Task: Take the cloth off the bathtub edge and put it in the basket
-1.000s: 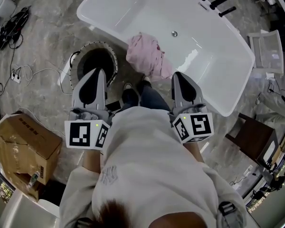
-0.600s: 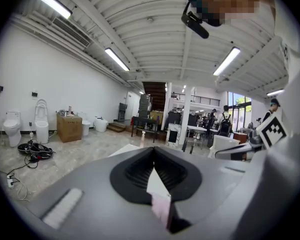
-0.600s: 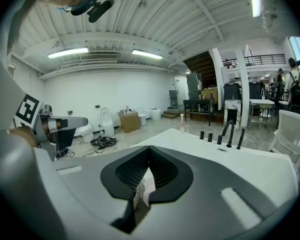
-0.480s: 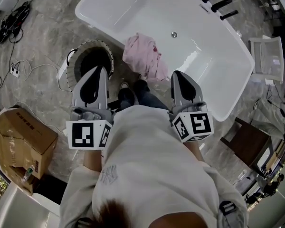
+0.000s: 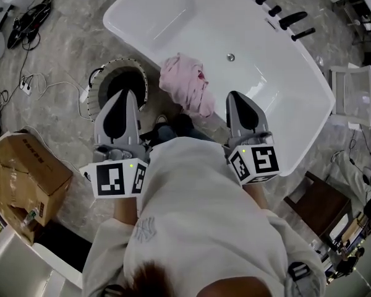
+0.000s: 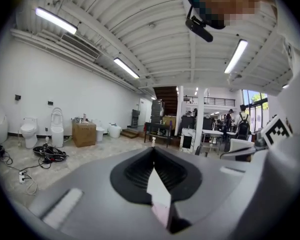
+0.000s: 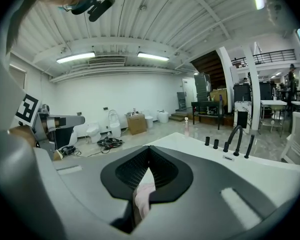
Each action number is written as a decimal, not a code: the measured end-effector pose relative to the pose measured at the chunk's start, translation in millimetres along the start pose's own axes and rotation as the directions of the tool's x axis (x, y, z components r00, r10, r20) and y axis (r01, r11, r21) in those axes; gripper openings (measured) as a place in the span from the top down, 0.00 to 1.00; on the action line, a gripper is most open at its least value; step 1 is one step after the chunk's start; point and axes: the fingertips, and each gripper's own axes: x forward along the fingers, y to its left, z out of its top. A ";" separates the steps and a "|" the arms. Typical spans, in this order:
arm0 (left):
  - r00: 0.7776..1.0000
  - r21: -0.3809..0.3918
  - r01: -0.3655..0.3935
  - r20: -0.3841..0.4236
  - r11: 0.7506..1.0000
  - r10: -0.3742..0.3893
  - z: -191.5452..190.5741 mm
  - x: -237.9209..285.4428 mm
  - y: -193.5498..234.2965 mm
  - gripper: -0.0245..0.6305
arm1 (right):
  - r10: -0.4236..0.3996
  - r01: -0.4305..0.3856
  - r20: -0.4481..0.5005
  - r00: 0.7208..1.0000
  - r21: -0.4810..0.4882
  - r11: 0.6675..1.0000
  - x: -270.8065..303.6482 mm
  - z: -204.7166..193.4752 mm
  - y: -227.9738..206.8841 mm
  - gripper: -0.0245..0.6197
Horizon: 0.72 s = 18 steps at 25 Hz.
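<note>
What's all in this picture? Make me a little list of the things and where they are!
cloth: pink, bunched on the tub's near edge
tub: white, with black taps on the far rim
basket: round, dark, on the floor left of the cloth
box: cardboard, on the floor at far left
left gripper: shut, empty, pointing toward the basket
right gripper: shut, empty, right of the cloth, apart from it
job: cloth not yet picked up

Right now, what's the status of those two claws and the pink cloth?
Left gripper, right gripper: shut, empty. Crumpled pink cloth draped over white bathtub edge, untouched. Round dark basket on floor beside it, nothing blocking.
</note>
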 end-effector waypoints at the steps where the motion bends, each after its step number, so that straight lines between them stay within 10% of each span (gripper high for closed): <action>1: 1.000 -0.012 -0.013 0.001 1.000 0.013 -0.7 0.9 -1.5 0.89 | 0.006 -0.006 0.001 1.000 -0.004 1.000 0.9 0.5 -4.3 0.96; 18: 1.000 -0.044 -0.003 -0.024 0.999 0.002 -4.3 16.4 -4.7 0.89 | 0.002 -0.002 -0.002 1.000 0.018 1.000 15.9 1.2 -20.7 0.96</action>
